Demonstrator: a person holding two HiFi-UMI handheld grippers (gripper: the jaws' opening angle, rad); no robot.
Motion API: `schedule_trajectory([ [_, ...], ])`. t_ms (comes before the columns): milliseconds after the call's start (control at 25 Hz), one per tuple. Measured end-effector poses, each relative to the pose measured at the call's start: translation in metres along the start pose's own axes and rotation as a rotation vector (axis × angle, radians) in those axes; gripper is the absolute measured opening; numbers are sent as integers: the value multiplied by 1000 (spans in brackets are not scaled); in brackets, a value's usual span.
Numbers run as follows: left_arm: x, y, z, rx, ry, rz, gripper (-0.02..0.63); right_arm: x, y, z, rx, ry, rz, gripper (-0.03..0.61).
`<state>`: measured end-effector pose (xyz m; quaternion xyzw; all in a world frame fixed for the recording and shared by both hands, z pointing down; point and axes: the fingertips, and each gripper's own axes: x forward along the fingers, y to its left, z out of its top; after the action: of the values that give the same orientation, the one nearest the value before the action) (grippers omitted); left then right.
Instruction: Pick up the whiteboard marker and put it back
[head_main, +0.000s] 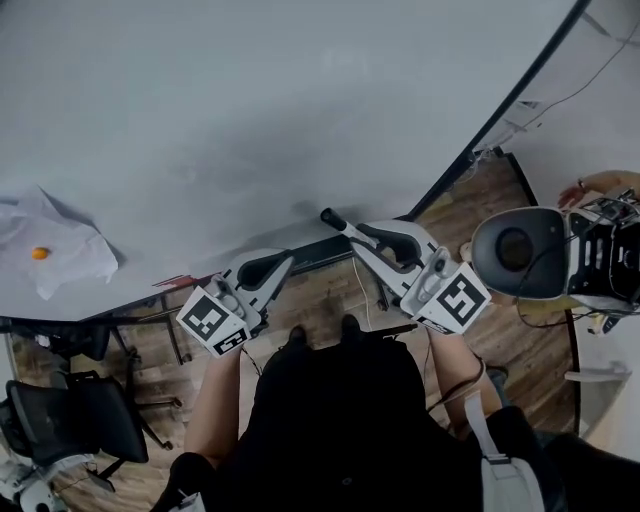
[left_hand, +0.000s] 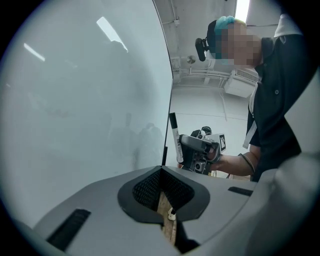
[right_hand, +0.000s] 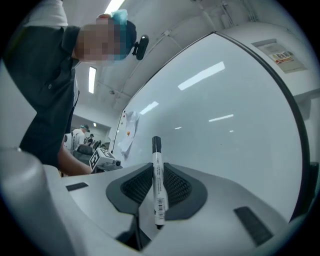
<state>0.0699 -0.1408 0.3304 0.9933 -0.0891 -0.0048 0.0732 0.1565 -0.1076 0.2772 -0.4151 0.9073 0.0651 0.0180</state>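
Pinching the marker (right_hand: 157, 172) low, the right claw (head_main: 352, 233) may let it lever loose; left claw (left_hand: 162, 175) closed, empty.

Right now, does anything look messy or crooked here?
Only the crumpled white paper sheet on the big whiteboard: it hangs wrinkled and crooked under a small orange dot. The black-capped white marker sits straight in the right gripper.

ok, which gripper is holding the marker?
The right gripper: its fingers are shut on the whiteboard marker. The left gripper has its fingers together with nothing between them.
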Motion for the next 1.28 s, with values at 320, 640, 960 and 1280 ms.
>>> schedule_trajectory([
  [320,10,-17,15,36,-9,-26,11,-32,-12,20,148,-141,-18,75],
  [640,10,-26,21,51,-21,-37,11,-44,-14,21,215,-180,-33,75],
  [960,14,-28,16,43,-19,-35,11,-52,-22,18,239,-185,-47,75],
  [1280,10,-24,11,28,-22,-15,11,-49,-23,4,250,-155,-42,75],
])
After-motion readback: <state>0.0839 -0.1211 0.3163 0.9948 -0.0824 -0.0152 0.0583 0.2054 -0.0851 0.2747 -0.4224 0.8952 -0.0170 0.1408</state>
